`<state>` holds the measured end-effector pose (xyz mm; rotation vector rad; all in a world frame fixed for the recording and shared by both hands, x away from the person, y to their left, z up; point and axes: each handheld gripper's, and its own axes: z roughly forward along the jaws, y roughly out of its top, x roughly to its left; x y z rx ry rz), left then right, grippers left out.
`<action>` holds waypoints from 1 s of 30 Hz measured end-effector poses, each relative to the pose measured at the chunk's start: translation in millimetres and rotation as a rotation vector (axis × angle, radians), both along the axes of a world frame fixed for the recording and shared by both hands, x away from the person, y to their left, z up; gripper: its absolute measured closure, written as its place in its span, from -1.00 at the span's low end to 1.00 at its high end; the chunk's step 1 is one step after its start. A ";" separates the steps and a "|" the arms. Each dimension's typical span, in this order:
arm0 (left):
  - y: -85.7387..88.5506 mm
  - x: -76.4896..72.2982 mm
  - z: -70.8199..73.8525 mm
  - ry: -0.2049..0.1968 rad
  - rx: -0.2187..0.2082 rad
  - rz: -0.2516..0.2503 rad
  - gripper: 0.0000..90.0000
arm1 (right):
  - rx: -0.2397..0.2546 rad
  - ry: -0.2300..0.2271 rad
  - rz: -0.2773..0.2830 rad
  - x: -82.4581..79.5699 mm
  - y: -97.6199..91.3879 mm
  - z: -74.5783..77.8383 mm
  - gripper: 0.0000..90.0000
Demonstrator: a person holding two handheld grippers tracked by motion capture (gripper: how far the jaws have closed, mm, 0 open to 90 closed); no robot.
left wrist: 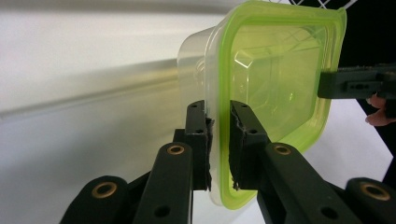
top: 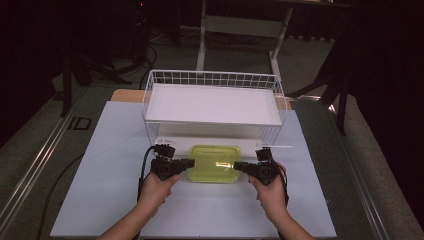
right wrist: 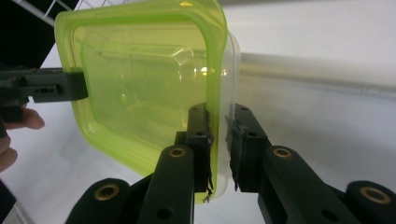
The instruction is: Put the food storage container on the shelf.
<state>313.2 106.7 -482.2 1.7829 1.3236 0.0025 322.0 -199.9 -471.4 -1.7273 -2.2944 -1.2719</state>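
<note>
- Left hand-held gripper [top: 189, 163], lower centre-left of the high view, clenched on the left rim of the green-lidded container [top: 215, 163]; in the left gripper view, black pads [left wrist: 237, 140] pinching the lid edge from both sides.
- Right hand-held gripper [top: 239, 165], lower centre-right of the high view, clenched on the opposite rim; in the right gripper view, pads [right wrist: 200, 135] clamped over lid edge and clear wall.
- Both held by a person's hands, left hand [top: 156, 190] and right hand [top: 272, 192], entering from the bottom edge.
- Container at mid-frame between the two, clear body under a translucent green lid, over the pale desk [top: 115, 200]; whether touching the desk or held just above, cannot tell.
- Just beyond, in the upper middle of the frame, white wire rack [top: 212, 102] with a flat white shelf, standing on the desk.
- Farther back, dark floor with a white frame leg [top: 202, 35].
</note>
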 end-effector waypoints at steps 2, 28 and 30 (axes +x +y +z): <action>0.7 4.4 -2.0 -0.011 0.003 0.006 0.77 | -0.011 -0.007 -0.004 4.7 2.8 -0.2 0.77; -0.8 49.7 -19.1 -0.100 0.015 0.088 0.70 | -0.024 -0.060 -0.102 50.4 16.8 -18.0 0.76; -0.2 51.1 -18.8 -0.103 0.004 0.093 0.69 | -0.025 -0.072 -0.112 52.7 17.9 -16.8 0.76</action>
